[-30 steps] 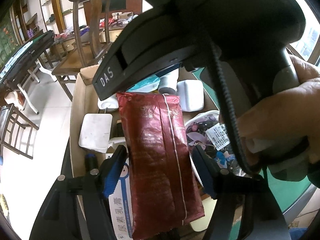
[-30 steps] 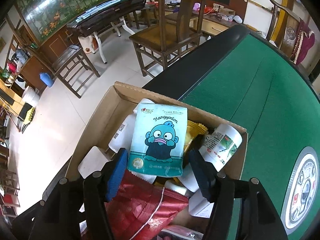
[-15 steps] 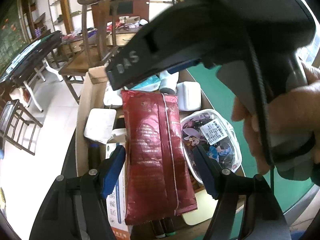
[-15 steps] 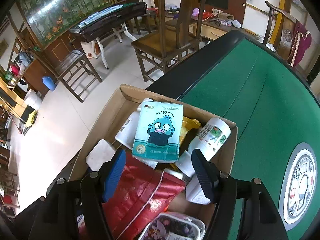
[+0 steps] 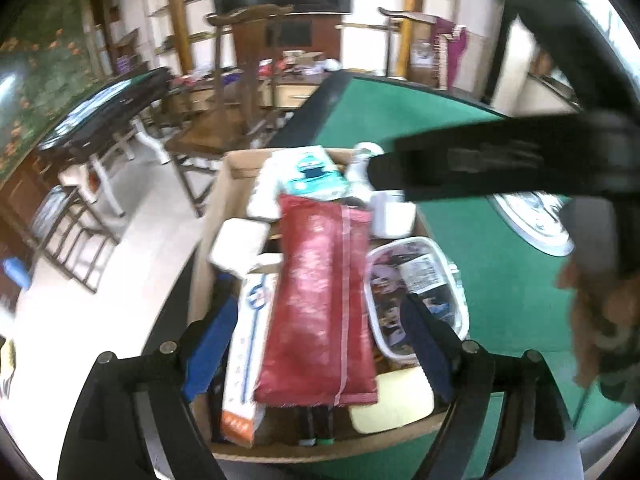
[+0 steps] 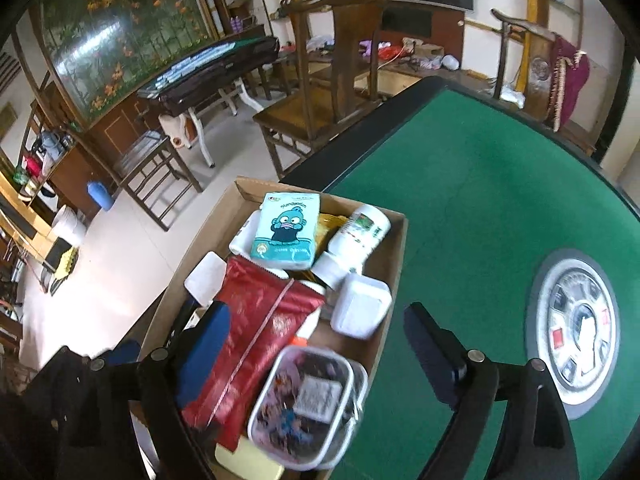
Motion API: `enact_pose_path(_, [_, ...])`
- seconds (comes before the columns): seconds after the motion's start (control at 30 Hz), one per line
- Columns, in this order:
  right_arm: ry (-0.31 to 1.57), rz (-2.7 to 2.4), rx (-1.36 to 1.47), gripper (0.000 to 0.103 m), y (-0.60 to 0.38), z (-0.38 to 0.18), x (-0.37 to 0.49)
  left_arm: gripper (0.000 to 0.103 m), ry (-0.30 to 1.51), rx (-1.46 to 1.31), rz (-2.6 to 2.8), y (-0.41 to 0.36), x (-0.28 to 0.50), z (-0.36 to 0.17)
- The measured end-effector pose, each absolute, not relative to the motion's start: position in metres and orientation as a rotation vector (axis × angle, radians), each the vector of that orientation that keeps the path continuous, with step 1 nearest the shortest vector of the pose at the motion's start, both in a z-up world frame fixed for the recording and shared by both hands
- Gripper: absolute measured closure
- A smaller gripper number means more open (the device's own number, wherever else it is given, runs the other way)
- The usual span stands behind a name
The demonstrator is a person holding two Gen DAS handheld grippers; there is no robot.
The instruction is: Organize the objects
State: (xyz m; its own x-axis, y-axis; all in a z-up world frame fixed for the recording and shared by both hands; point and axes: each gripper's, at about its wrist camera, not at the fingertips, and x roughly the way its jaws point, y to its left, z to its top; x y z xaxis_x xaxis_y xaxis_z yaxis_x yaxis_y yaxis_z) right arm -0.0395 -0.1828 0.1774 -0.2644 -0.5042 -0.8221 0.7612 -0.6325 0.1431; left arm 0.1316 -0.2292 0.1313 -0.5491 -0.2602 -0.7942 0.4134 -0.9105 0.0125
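Green felt covers the tabletop [image 5: 472, 240], and a cardboard box [image 5: 208, 240] sits at its edge nearest the wooden chairs and tiled floor.

From the left wrist view, the left gripper [image 5: 320, 344] hangs over the near end of the box. Its jaws have just been opening and now stand wide, clear of the long red packet [image 5: 320, 300] that lies between them on top of the other goods. Beside the packet, toward the felt, rests a clear lidded tub [image 5: 420, 280]; on the box's floor-side wall lie a white carton with orange end [image 5: 244, 364] and a white pad [image 5: 240, 244]. The right-hand tool crosses the upper part of this view as a dark blur, with a hand [image 5: 600, 320] at the edge.

From the right wrist view, the right gripper [image 6: 316, 344] has also just been opening its jaws and holds nothing; it straddles the box's felt-side wall. At the far end of the box lie a teal cartoon tissue pack [image 6: 286, 236], a white bottle [image 6: 356, 240] and a white case [image 6: 360, 308].

Judging by this, everything visible is already packed in the box and the felt is bare apart from its centre dial [image 6: 576, 332], so little seems left to do.
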Motion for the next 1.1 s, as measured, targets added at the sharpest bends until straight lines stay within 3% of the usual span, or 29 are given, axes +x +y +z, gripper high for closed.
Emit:
enact_pose_path(0.27, [0.289,-1.987,1.106,0.01,-0.134,0.193,-0.01,0.02,0.252,1.026,-2.421,-0.235,0.172,0.168])
enact_pose_path(0.47, [0.273,-1.939,1.105,0.01,-0.113,0.195,0.011,0.02,0.328,1.029,-2.386,-0.239,0.189,0.187])
enact_pose_path(0.83, [0.264,-1.921,1.077,0.01,-0.096,0.208,0.021,0.02,0.219,0.979,-2.423,-0.211,0.201,0.221])
enact_pose_path(1.1, [0.264,-1.922,1.076,0.01,-0.088,0.213,0.019,0.02,0.276,0.904,-2.447,-0.216,0.207,0.24])
